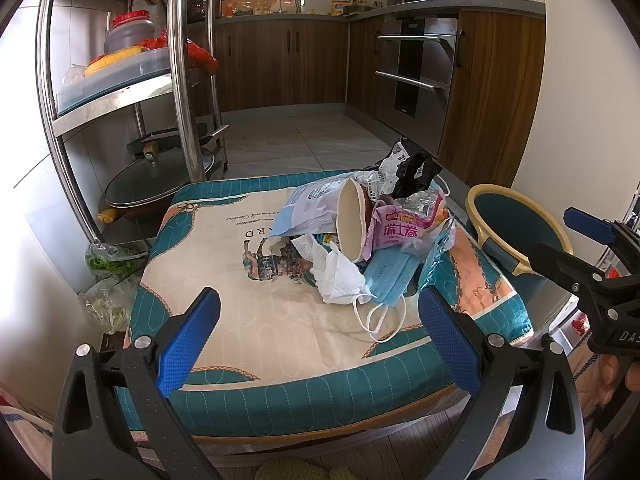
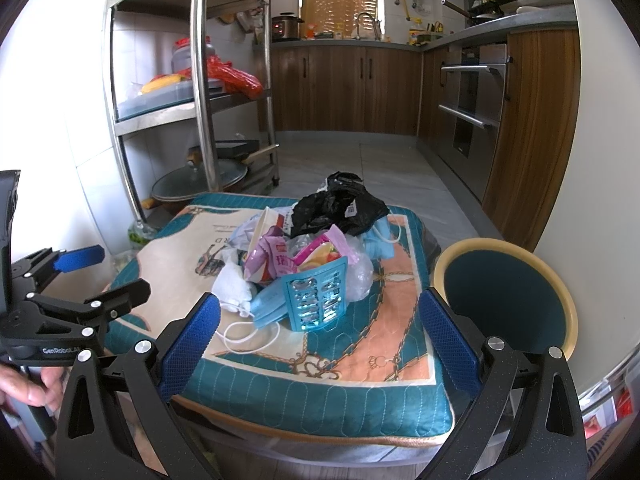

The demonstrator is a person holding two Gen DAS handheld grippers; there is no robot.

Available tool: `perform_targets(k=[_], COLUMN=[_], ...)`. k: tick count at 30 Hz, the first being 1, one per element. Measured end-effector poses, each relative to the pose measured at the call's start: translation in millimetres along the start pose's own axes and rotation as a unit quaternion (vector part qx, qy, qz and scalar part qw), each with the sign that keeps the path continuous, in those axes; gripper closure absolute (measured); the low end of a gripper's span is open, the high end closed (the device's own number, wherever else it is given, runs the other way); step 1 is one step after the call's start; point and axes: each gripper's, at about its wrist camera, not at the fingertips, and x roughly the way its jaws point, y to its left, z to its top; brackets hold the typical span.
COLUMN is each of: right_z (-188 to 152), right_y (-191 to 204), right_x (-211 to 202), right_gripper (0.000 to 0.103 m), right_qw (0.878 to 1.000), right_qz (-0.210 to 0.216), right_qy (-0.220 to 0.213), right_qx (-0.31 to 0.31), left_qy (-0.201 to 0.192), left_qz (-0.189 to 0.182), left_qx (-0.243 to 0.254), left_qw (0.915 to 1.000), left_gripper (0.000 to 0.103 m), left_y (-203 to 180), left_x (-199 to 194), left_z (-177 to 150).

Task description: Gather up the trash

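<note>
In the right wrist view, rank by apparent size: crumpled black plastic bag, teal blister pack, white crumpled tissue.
1. Crumpled black plastic bag, though farthest away.
2. Teal blister pack.
3. White crumpled tissue, partly hidden, so second and third are unsure.

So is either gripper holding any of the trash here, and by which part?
Nothing is held. The left gripper and right gripper are both open, short of the trash pile on the cushion.

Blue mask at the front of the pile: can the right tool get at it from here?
Probably yes. The mask lies at the pile's near edge with nothing on top, and the open right tool faces it with only bare cushion between.
</note>
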Motion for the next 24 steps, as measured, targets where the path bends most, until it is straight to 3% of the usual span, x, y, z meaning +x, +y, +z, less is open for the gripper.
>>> perform_targets(k=[24], right_z=[-0.1], right_y=[-0.4], right_x=[0.2], right_gripper=[0.005], right_qw=[1.0], right_qz=[0.0], right_qy=[0.0], right_qx=[0.0], left_qy=[-0.009], left_qz=[-0.015], left_qx=[-0.003], left_qw=[0.9998], left_gripper=[0.005], left_y=[0.6], left_x=[0.8], left_z=[-0.1])
